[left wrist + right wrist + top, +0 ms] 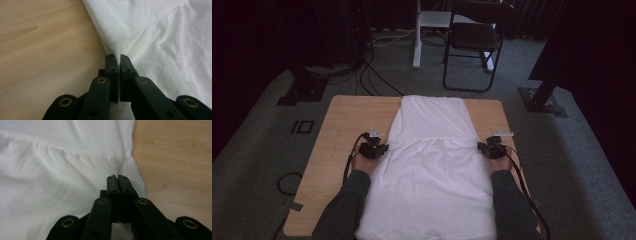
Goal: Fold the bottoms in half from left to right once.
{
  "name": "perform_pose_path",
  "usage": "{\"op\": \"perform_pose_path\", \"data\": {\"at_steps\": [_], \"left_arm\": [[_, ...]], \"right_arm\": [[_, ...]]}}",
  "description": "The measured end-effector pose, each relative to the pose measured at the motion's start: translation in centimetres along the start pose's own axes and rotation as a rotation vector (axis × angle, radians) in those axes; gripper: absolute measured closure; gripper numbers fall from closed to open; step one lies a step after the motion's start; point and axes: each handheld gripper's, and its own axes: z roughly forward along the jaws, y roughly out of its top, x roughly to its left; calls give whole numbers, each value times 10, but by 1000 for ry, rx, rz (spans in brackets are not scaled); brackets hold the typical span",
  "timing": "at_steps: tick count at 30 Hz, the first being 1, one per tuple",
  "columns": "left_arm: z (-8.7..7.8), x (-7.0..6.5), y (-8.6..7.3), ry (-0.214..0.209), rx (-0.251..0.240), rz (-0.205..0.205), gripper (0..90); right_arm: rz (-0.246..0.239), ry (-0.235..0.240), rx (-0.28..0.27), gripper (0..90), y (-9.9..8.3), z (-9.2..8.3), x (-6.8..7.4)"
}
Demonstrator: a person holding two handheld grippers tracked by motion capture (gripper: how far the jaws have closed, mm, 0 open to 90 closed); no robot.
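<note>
We see the white garment point(432, 165) spread down the middle of the wooden table point(337, 130). At its nine o'clock edge the left gripper point(117, 58) pinches a fold of cloth; at three o'clock the right gripper point(117, 178) is clamped on the hem.

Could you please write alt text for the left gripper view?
The left gripper has its two black jaws shut on a pinched fold at the edge of a white, wrinkled cotton garment. The garment lies on a light wooden table, bare at the left.
</note>
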Motion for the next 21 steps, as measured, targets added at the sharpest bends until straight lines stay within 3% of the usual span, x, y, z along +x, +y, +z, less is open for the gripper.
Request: {"op": "perform_pose_path", "data": {"at_steps": [7,16,21], "left_arm": [[-28,-17,-34,-10,-25,41,880],[-64,-49,-75,4,-16,106,870],[-71,-51,-83,-7,-16,115,829]], "right_arm": [[-60,21,23,885,-31,-32,22],[-76,38,52,884,-74,-78,44],[-84,60,83,854,-86,-93,52]]}}
